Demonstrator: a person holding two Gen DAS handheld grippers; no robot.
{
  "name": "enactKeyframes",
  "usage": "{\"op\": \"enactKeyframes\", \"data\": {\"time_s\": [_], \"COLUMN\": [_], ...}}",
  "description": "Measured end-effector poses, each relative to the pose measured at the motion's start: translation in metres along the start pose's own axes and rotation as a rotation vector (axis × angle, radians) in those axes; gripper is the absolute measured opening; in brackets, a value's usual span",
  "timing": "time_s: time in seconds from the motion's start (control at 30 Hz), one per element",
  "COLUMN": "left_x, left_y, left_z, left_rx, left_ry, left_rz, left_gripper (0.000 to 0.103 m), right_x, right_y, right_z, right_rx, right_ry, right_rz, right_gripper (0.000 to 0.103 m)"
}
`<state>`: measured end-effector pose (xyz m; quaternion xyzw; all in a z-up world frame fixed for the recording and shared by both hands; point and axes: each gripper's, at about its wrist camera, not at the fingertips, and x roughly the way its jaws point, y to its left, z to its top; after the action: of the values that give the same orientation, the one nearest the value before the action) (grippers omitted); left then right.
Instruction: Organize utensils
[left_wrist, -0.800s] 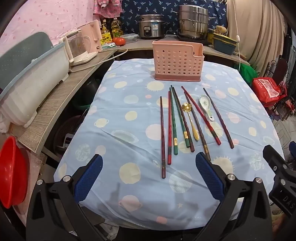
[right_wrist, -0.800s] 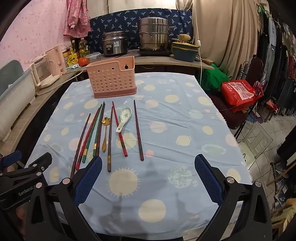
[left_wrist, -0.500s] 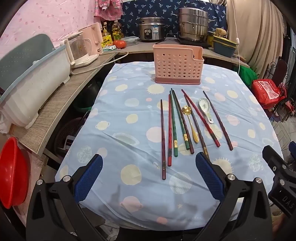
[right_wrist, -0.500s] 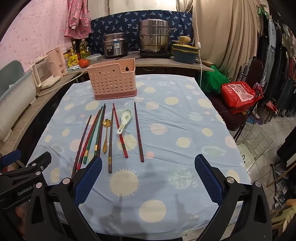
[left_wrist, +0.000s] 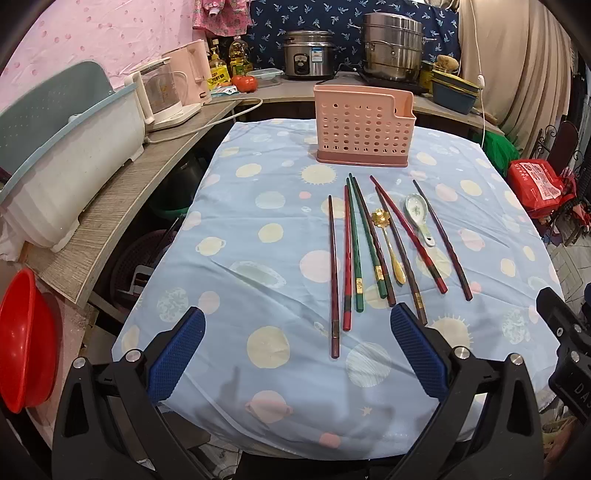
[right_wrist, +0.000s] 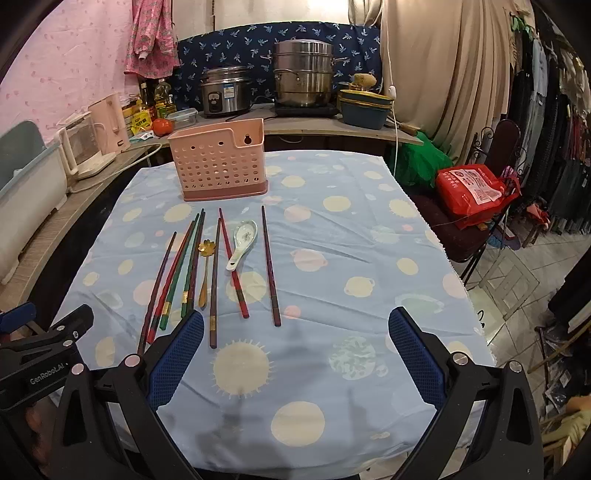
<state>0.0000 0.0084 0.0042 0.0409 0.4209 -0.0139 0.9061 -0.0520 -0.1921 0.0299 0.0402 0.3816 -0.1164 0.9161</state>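
Observation:
A pink perforated utensil holder (left_wrist: 364, 127) (right_wrist: 219, 162) stands upright at the table's far side. Below it lie several chopsticks (left_wrist: 334, 273) (right_wrist: 270, 266) in red, green and dark brown, a gold flower spoon (left_wrist: 388, 245) (right_wrist: 205, 273) and a white ceramic spoon (left_wrist: 417, 218) (right_wrist: 242, 243), all flat on the blue planet-print cloth (left_wrist: 258, 258) (right_wrist: 351, 258). My left gripper (left_wrist: 297, 354) is open and empty above the near edge, just short of the chopstick ends. My right gripper (right_wrist: 295, 354) is open and empty, to the right of the utensils.
A wooden counter (left_wrist: 122, 199) runs along the left with a white tub (left_wrist: 66, 162) and kettle (left_wrist: 162, 96). Rice cooker (right_wrist: 223, 92) and steel pot (right_wrist: 303, 74) stand behind. A red basin (left_wrist: 22, 339) sits low left; a chair with a red bag (right_wrist: 476, 188) stands right.
Both grippers have risen and tilted slightly, so the table and utensils sit a little lower in view. Nothing on the table has moved.

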Motion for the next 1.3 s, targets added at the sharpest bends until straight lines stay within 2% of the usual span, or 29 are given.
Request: {"op": "enactKeyframes", "data": {"time_s": [1.3], "left_x": [0.0097], "left_y": [0.0069], "left_z": [-0.0041], "left_rx": [-0.008], "left_ry": [0.025], "left_rz": [-0.003], "left_gripper": [0.096], "right_x": [0.0084], "right_y": [-0.0034], "right_z": [-0.0042], "right_rx": [0.01], "right_ry": [0.004], "right_rz": [-0.028], "right_gripper": [0.096]}}
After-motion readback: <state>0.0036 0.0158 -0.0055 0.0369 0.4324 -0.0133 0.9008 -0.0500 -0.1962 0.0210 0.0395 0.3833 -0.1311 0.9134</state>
